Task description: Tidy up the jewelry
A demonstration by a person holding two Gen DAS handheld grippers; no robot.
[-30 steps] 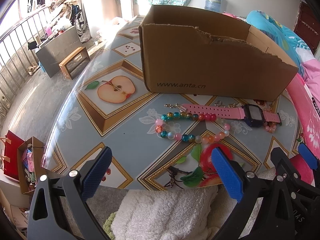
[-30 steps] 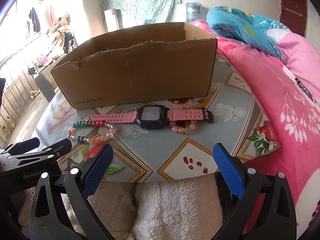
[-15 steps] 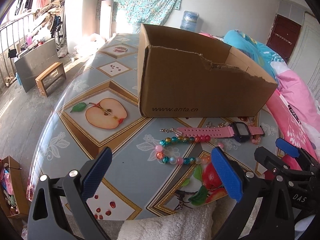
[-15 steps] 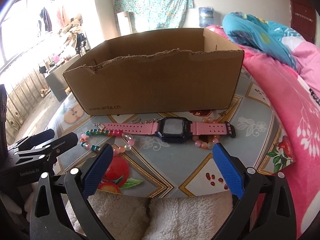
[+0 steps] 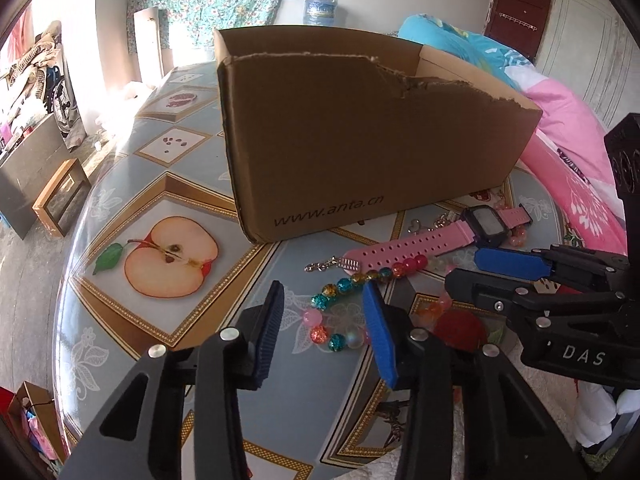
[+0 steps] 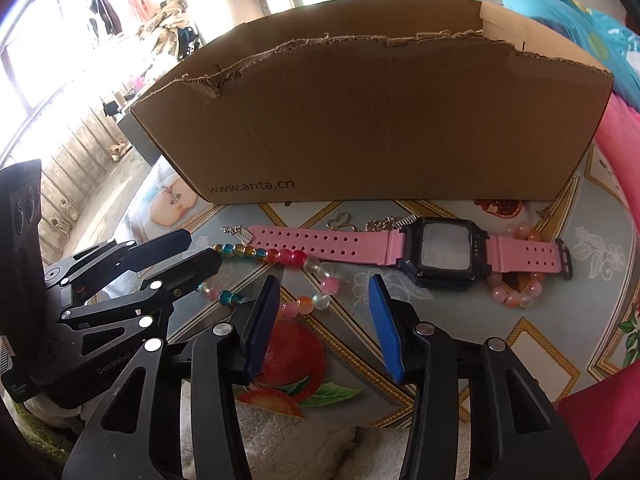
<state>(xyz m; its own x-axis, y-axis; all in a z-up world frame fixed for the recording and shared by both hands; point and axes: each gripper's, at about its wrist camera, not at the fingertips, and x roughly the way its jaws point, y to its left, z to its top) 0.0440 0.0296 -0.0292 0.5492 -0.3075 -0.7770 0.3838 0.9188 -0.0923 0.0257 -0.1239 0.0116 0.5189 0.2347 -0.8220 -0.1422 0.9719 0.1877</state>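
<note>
A pink-strapped watch (image 6: 440, 250) (image 5: 452, 234) lies on the patterned table in front of a brown cardboard box (image 6: 376, 124) (image 5: 360, 136). A multicoloured bead bracelet (image 6: 280, 276) (image 5: 348, 300) lies before the watch. A pale pink bead bracelet (image 6: 516, 288) sits under the watch's right strap. A thin silver chain (image 6: 376, 224) lies against the box. My left gripper (image 5: 324, 320) is open around the left end of the bead bracelet. My right gripper (image 6: 324, 312) is open, just over the bracelet's right part. Neither holds anything.
The table (image 5: 168, 184) has a glossy fruit-print cover with a rounded front edge. A pink quilt (image 6: 624, 148) lies to the right. A white fluffy cloth (image 6: 288, 436) lies below the front edge. The floor with a wooden stool (image 5: 60, 196) lies to the left.
Both grippers have moved forward and down to the bead bracelet and their jaws have narrowed from wide open. The two grippers now stand close together.
</note>
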